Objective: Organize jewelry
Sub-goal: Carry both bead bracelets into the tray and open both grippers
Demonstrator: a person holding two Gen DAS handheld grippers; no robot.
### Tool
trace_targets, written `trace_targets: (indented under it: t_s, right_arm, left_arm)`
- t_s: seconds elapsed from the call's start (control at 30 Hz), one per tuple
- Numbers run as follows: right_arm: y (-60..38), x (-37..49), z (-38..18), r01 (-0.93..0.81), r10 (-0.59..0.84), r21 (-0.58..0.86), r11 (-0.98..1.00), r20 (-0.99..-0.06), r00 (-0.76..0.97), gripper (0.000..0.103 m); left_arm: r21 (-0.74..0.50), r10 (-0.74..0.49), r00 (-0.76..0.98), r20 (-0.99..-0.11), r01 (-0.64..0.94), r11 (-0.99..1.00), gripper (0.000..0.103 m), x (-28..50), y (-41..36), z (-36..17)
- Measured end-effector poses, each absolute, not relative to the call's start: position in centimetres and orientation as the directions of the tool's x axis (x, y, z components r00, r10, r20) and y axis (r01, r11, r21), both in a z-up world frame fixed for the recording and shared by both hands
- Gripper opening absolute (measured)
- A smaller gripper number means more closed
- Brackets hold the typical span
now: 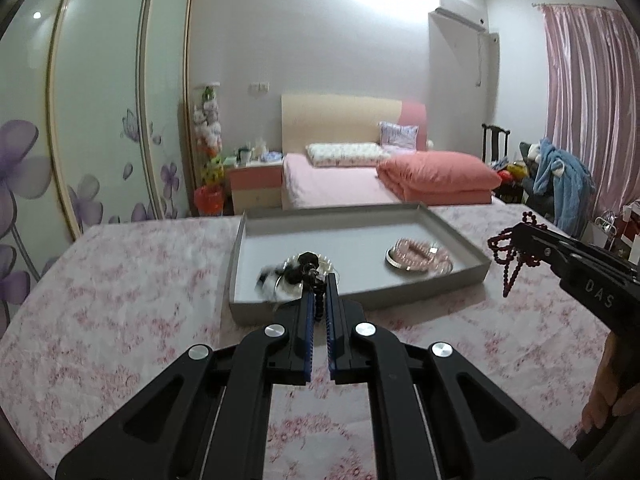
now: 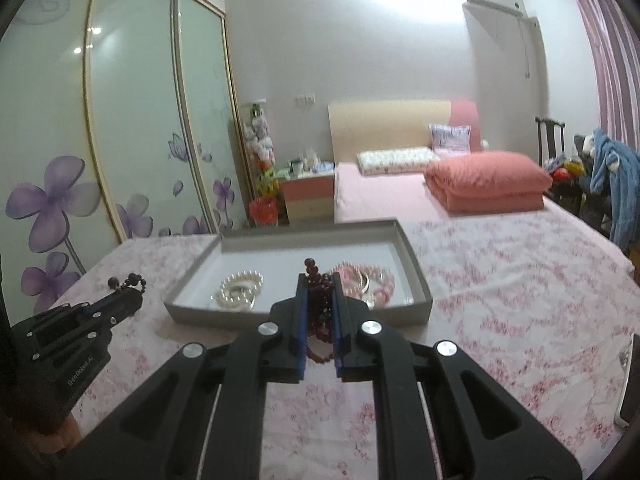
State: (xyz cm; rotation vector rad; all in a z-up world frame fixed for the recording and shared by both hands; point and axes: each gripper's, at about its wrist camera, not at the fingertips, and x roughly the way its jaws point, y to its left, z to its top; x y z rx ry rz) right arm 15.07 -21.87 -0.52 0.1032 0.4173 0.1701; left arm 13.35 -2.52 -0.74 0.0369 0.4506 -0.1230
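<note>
A shallow grey tray (image 1: 456, 236) (image 2: 416, 276) lies on the pink floral bedspread. In it lie a white pearl bracelet (image 2: 240, 290) on the left and a pink bead bracelet (image 1: 420, 258) (image 2: 368, 280) on the right. My left gripper (image 1: 319, 280) (image 2: 134, 292) is shut on a black bead strand (image 1: 316, 292) (image 2: 128, 280), held above the tray's front left. My right gripper (image 2: 319, 280) (image 1: 516, 236) is shut on a dark red bead strand (image 2: 320, 312) (image 1: 508, 256), held in the air at the tray's front right; loops hang down from it.
The floral bedspread (image 1: 120, 320) surrounds the tray. Beyond stand a second bed with a folded pink quilt (image 1: 440, 180), a nightstand (image 1: 256, 184), a sliding wardrobe (image 1: 100, 120) on the left, and a chair with blue clothes (image 1: 560, 176) on the right.
</note>
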Motion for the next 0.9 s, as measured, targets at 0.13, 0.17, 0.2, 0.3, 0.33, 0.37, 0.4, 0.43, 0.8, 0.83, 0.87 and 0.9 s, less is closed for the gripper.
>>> trace_targets:
  t_s: [0.13,0.17,0.2,0.3,0.33,0.37,0.4,0.43,0.8,0.83,0.87,0.9]
  right_arm:
    - [-21.5,14.8,0.2,-0.145,0.18,0.121,0.982,-0.357,0.917,0.011]
    - [-21.4,14.7,0.4,-0.145,0.177,0.118,0.982,-0.347,0.921,0.011]
    - [-21.4,14.7,0.6,-0.144,0.175,0.116,0.983,-0.339,0.924,0.011]
    - [-21.1,14.8,1.0,-0.143,0.172,0.113,0.983,-0.321,0.931,0.011]
    - [-21.1,14.9,1.0,-0.142,0.171,0.113,0.983,-0.317,0.933,0.011]
    - [-21.0,15.1,1.1,-0.142,0.171,0.113,0.983,-0.313,0.934,0.011]
    - [-21.0,15.2,1.2,-0.142,0.171,0.114,0.983,-0.31,0.935,0.011]
    - [-21.1,15.4,1.3,-0.141,0.171,0.115,0.983,-0.307,0.936,0.011]
    - [-20.8,18.1,1.6,-0.128,0.159,0.126,0.984,-0.281,0.947,0.011]
    - [-20.8,18.4,1.6,-0.127,0.158,0.124,0.984,-0.28,0.947,0.011]
    - [-20.7,18.8,1.5,-0.126,0.156,0.122,0.984,-0.281,0.947,0.011]
    - [-20.6,19.2,1.5,-0.126,0.155,0.12,0.985,-0.283,0.947,0.011]
  left_arm:
    - [0.002,-0.12,0.904,-0.411,0.133,0.991,0.006,13.2,-2.8,-0.3]
    - [0.001,-0.123,0.906,-0.405,0.135,0.991,0.006,13.3,-2.9,-0.1]
    - [-0.001,-0.125,0.908,-0.401,0.136,0.991,0.006,13.3,-2.9,-0.1]
    - [-0.004,-0.128,0.911,-0.392,0.137,0.991,0.006,13.6,-3.0,-0.1]
    - [-0.005,-0.127,0.912,-0.389,0.136,0.991,0.006,13.8,-2.9,0.0]
    - [-0.005,-0.127,0.913,-0.387,0.136,0.991,0.006,13.8,-3.0,0.0]
    - [-0.003,-0.127,0.914,-0.385,0.136,0.991,0.006,14.0,-3.0,0.0]
    - [-0.003,-0.126,0.916,-0.382,0.135,0.991,0.006,14.1,-3.0,0.1]
    - [0.001,-0.102,0.93,-0.354,0.109,0.994,0.006,16.8,-3.0,0.1]
    - [-0.001,-0.1,0.929,-0.355,0.107,0.994,0.006,17.3,-2.9,0.0]
    - [-0.003,-0.1,0.929,-0.357,0.106,0.994,0.006,17.5,-2.8,-0.1]
    - [-0.004,-0.099,0.928,-0.358,0.104,0.995,0.006,17.8,-2.8,-0.2]
